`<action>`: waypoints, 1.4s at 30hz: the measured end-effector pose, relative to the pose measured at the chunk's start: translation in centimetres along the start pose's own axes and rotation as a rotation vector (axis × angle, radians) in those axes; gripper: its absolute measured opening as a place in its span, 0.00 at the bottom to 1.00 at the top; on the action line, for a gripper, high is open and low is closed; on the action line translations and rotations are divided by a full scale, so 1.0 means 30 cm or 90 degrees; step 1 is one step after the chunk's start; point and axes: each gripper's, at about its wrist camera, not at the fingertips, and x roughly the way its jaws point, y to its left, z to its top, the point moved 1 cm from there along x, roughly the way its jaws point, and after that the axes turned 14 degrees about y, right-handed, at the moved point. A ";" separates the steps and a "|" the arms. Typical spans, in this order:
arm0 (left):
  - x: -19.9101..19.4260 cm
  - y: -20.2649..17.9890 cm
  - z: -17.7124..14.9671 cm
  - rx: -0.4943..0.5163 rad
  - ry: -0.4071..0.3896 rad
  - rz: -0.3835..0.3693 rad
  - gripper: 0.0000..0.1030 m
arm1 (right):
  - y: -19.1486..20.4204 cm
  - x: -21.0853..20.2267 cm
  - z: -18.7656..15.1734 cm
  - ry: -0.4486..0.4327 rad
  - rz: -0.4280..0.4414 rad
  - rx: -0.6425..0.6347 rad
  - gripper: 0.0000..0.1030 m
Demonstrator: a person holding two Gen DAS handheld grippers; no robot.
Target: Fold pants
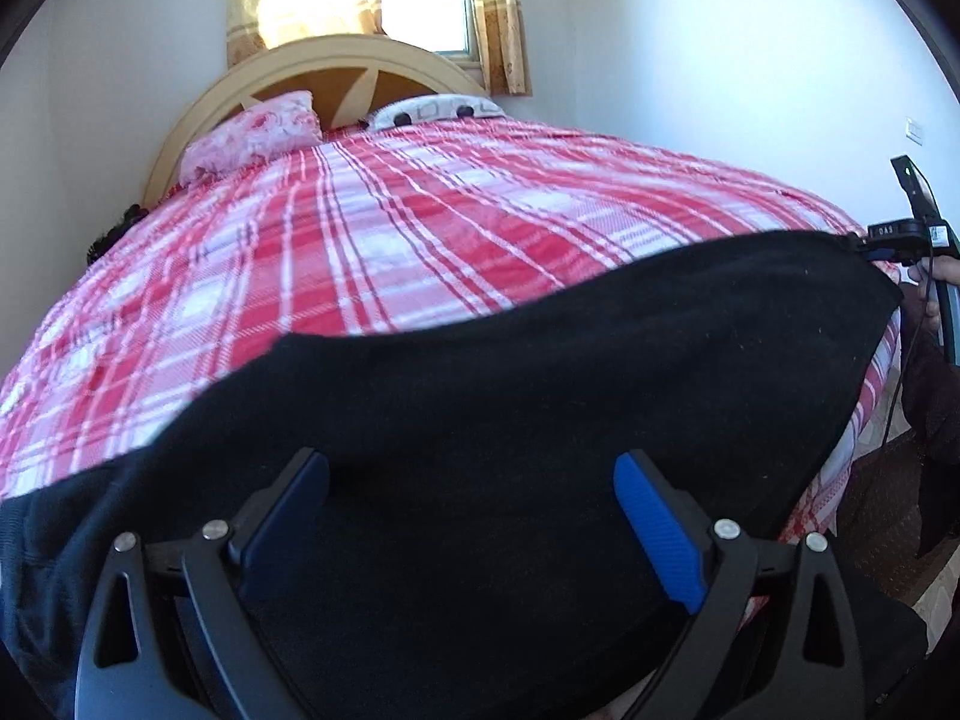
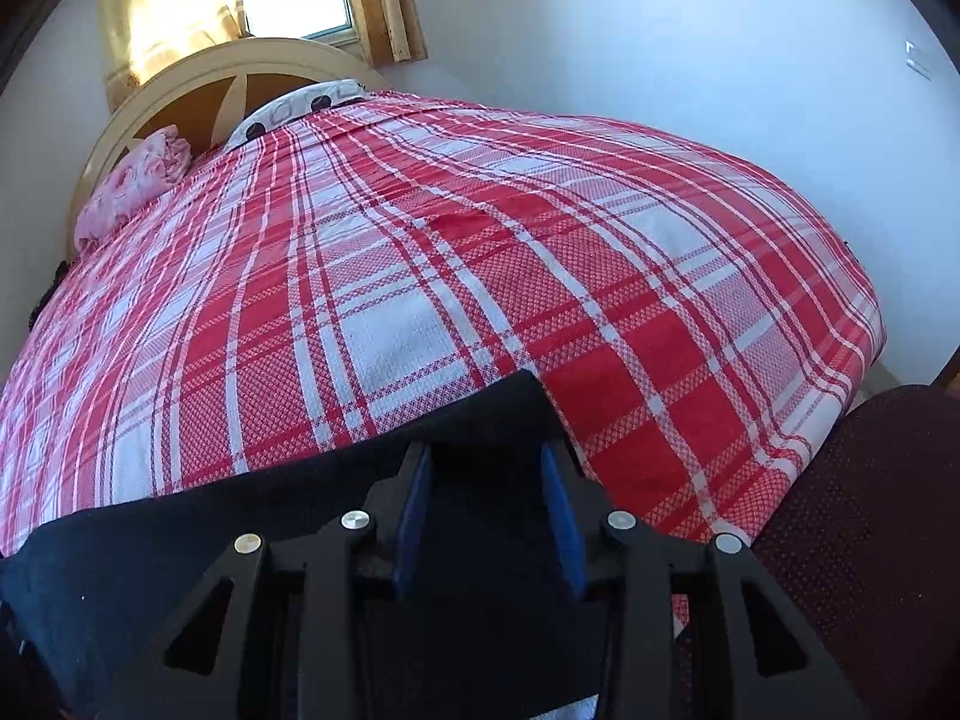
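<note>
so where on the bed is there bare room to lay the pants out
The plaid bedspread is bare from the black pants at the near edge up to the pink pillow and patterned pillow by the headboard. The near edge is crowded.

Black grippers [image 1: 471,516], blue pads [image 1: 657,531], silver screws, dark sleeve [image 1: 933,396]

Beyond the black pants [image 1: 540,372] the plaid bedspread [image 1: 420,210] lies bare up to the pillows [image 1: 252,135] at the headboard [image 1: 336,54].
</note>
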 end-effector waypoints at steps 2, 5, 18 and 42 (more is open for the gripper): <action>-0.040 0.048 -0.002 -0.010 -0.020 0.024 0.96 | -0.004 -0.026 -0.007 -0.004 -0.022 0.017 0.39; -0.078 0.169 -0.015 -0.052 -0.027 0.067 0.97 | 0.028 -0.102 -0.030 -0.045 -0.027 0.015 0.42; -0.069 0.569 -0.203 -0.223 0.050 0.191 1.00 | 0.835 -0.168 -0.429 -0.016 0.111 -0.463 0.44; -0.092 0.336 -0.247 -0.161 0.019 0.098 1.00 | 1.157 -0.178 -0.807 0.030 0.198 -0.613 0.45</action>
